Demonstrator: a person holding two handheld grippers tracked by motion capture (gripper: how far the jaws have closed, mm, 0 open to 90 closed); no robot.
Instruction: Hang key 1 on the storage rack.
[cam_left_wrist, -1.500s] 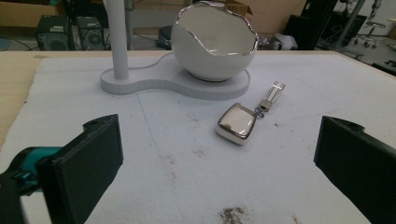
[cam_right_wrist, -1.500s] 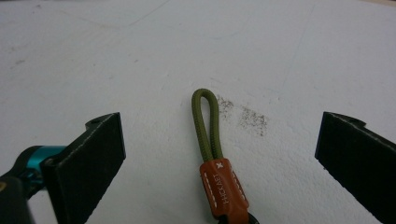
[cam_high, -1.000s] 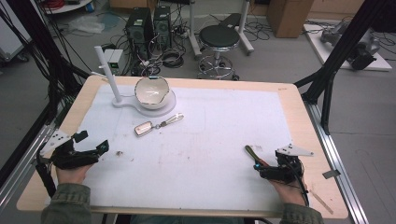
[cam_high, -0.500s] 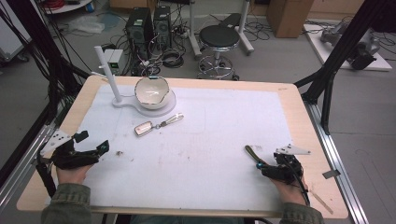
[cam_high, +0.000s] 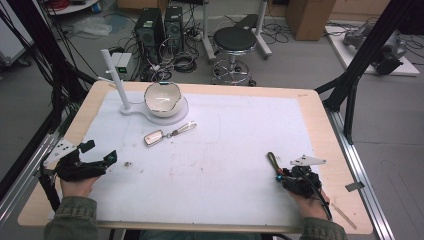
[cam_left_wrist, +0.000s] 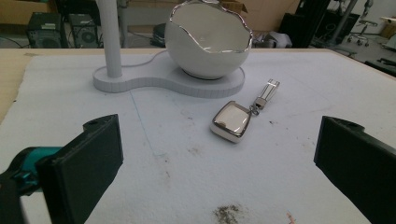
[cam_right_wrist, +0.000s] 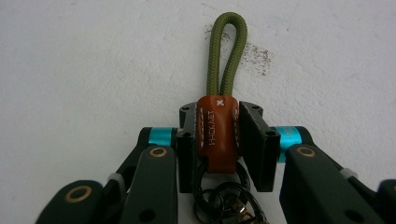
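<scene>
The right gripper (cam_right_wrist: 217, 140) is now clamped on the brown leather tab of a keychain (cam_right_wrist: 217, 133); its jaws were wide apart a second ago. Olive cord loops out past the pads, metal rings hang behind, all low over the white mat (cam_high: 240, 150). The left gripper (cam_left_wrist: 215, 163) is held wide apart, unmoved.

Olive sleeves (cam_high: 75, 212), blk/teal grippers
</scene>
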